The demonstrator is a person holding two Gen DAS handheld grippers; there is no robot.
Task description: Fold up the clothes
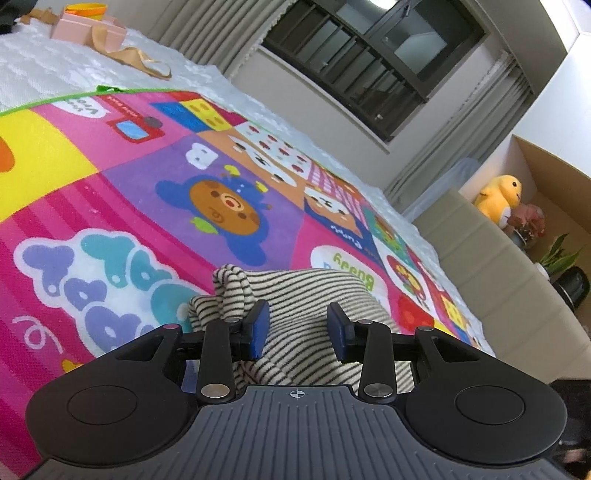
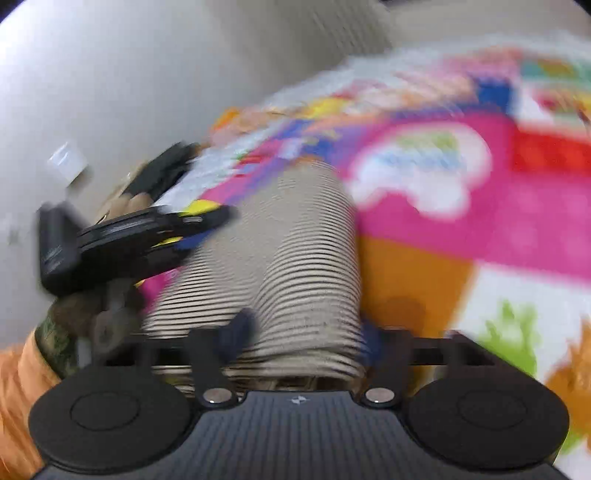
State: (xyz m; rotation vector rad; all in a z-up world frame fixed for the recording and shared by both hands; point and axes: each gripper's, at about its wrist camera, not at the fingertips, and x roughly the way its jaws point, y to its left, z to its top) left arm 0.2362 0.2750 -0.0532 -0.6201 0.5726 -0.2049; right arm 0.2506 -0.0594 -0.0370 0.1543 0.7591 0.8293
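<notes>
A cream garment with thin black stripes (image 1: 295, 295) lies bunched on a bright cartoon play mat (image 1: 122, 192). My left gripper (image 1: 298, 334) is open just above it, blue pads (image 1: 258, 332) apart, nothing between them. In the blurred right wrist view the same striped garment (image 2: 295, 251) runs away from my right gripper (image 2: 299, 332), whose fingers stand wide apart on either side of the cloth. The left gripper (image 2: 147, 236) shows there at the garment's left edge.
The mat covers a white quilted bed (image 1: 44, 62). A pink box (image 1: 88, 27) and tan cloth (image 1: 144, 59) lie at the far end. A beige headboard (image 1: 480, 258), a shelf with a yellow plush toy (image 1: 502, 195) and a plant (image 1: 561, 258) stand to the right.
</notes>
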